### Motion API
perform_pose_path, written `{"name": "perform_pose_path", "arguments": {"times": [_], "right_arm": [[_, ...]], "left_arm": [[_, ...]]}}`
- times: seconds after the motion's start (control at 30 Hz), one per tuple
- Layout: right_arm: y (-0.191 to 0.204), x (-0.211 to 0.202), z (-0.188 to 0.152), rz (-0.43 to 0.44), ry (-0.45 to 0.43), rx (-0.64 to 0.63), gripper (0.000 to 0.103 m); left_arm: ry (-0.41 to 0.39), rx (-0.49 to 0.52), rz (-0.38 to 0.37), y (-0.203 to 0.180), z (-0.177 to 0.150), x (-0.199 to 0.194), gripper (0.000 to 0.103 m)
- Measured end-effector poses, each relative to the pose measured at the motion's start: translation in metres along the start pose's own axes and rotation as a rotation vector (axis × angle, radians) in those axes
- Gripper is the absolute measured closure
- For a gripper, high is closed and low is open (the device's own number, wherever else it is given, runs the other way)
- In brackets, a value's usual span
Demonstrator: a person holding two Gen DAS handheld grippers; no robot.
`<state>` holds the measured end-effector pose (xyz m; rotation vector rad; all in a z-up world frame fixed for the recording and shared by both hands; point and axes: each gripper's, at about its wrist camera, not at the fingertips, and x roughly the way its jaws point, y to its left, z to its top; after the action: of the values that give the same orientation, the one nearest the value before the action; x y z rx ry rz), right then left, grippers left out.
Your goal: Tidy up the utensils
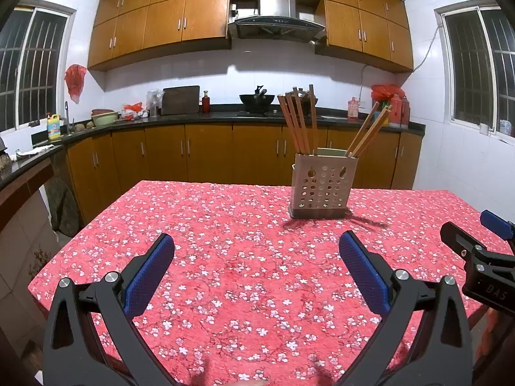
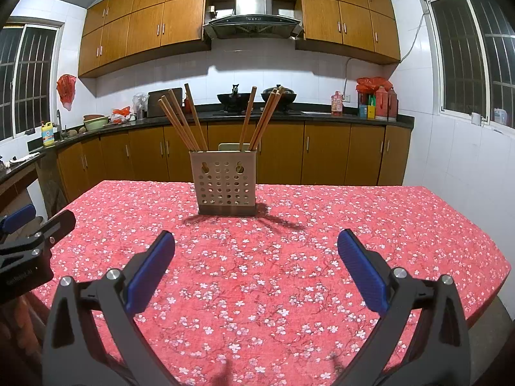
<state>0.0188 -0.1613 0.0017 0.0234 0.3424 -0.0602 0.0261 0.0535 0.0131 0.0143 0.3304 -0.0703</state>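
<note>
A perforated metal utensil holder (image 1: pixel 323 187) (image 2: pixel 225 183) stands upright on the table's far side. Several wooden chopsticks (image 1: pixel 297 120) (image 2: pixel 183 119) lean left in it and several more (image 1: pixel 370 132) (image 2: pixel 262 117) lean right. My left gripper (image 1: pixel 256 252) is open and empty, over the cloth, short of the holder and to its left. My right gripper (image 2: pixel 256 251) is open and empty, short of the holder and slightly right of it. Each gripper shows at the edge of the other's view: the right gripper in the left wrist view (image 1: pixel 476 238), the left gripper in the right wrist view (image 2: pixel 35 225).
The table carries a red floral cloth (image 1: pixel 225 241) (image 2: pixel 322 225). Behind it a dark kitchen counter (image 1: pixel 225 116) holds woks, bottles, bowls and a cutting board. The table's left edge (image 1: pixel 74 234) and right edge (image 2: pixel 482 234) drop to the floor.
</note>
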Motion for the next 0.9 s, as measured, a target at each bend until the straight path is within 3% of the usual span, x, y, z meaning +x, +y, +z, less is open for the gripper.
{"name": "perform_pose_path", "arguments": {"times": [0.9], "right_arm": [[0.0013,0.0000,-0.0034,0.009,0.006,0.005,0.004]], "left_arm": [[0.002,0.000,0.000,-0.0014,-0.0008,-0.0002,0.002]]}}
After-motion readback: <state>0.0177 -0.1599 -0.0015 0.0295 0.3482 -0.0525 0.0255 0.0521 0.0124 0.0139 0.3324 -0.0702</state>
